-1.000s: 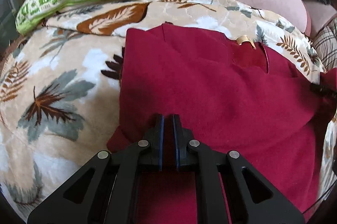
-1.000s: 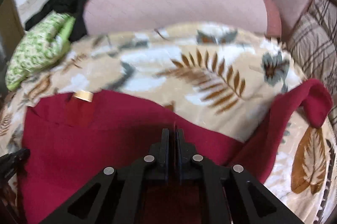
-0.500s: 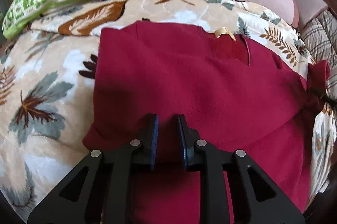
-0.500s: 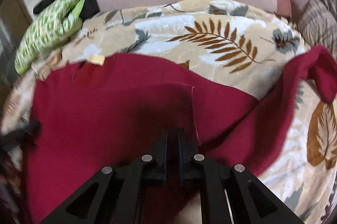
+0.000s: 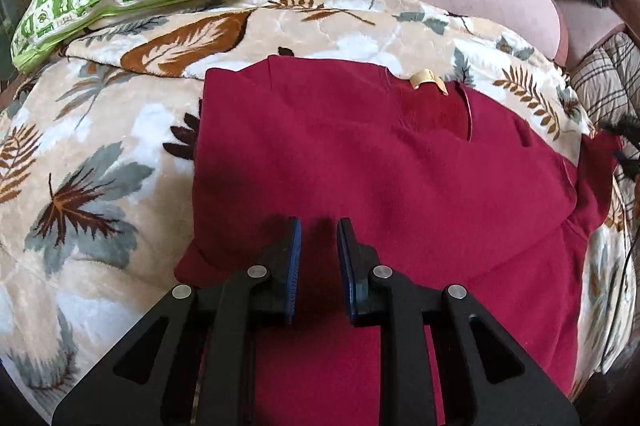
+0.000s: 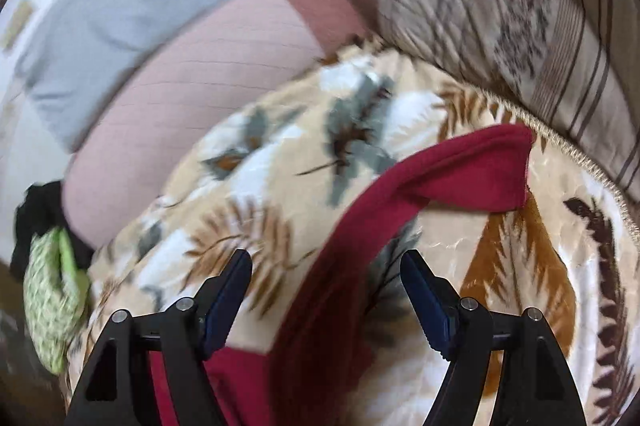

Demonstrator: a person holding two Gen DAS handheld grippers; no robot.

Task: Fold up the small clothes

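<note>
My left tongs (image 5: 318,226) hover slightly parted over the red shirt (image 5: 380,177), which lies on the blanket (image 5: 100,145), pinching nothing. My right tongs (image 6: 326,262) are opening, with the sleeve (image 6: 400,197) running between the pads untouched (blurred view). The shirt's near hem is cut off.

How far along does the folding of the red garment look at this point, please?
Done: the red garment lies spread on the leaf-print blanket, its left side apparently folded in to a straight edge. In hand: nothing; the left gripper hovers slightly open over it, and the right gripper is opening, the sleeve between its fingers but ungripped. Left: that sleeve sticks out, unfolded.
</note>
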